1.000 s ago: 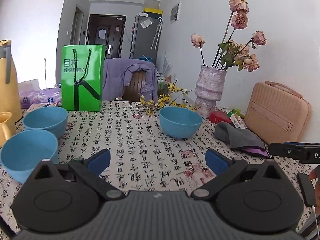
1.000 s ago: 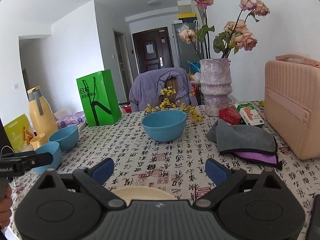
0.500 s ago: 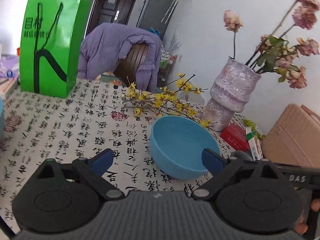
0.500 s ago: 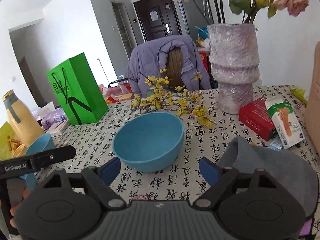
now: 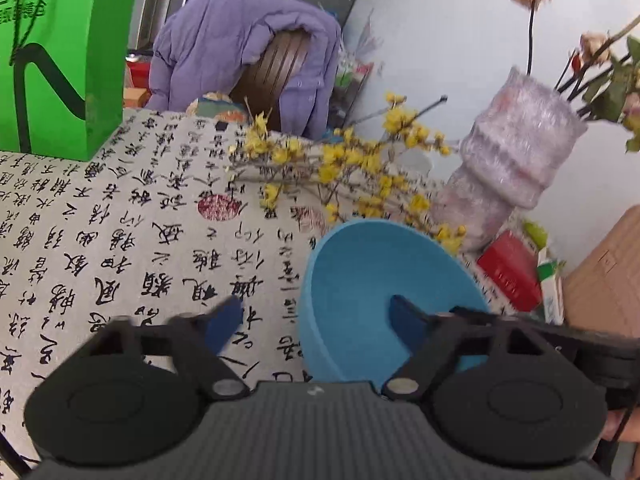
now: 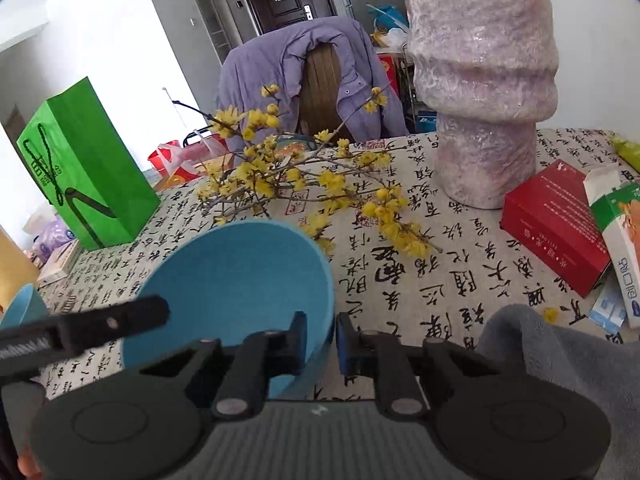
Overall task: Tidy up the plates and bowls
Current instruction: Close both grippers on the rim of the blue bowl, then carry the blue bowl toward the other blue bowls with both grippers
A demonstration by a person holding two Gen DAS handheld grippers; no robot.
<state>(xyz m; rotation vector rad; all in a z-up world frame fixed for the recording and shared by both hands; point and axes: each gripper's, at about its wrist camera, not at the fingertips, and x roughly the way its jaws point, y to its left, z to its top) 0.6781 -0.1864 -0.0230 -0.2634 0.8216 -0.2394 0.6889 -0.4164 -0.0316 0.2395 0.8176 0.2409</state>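
A blue bowl (image 5: 372,280) (image 6: 236,280) stands upright on the calligraphy-print tablecloth, just in front of both grippers. My right gripper (image 6: 322,338) is shut on the bowl's right rim, one pad inside and one outside. My left gripper (image 5: 314,320) straddles the bowl's left rim, with its right finger inside and its left finger outside over the cloth. Its jaws are closing and a gap still shows at the outer pad. The left gripper's black body (image 6: 80,328) also shows at the left of the right wrist view.
A spray of yellow blossoms (image 6: 320,184) lies right behind the bowl. A tall mottled vase (image 6: 480,80) stands at the back right, with a red box (image 6: 556,220) and a grey cloth (image 6: 560,360) beside it. A green bag (image 6: 80,172) and another blue bowl (image 6: 20,308) are at the left.
Both grippers have come forward and down to the blue bowl. The right jaws have shut on its right rim. The left jaws have narrowed around its left rim.
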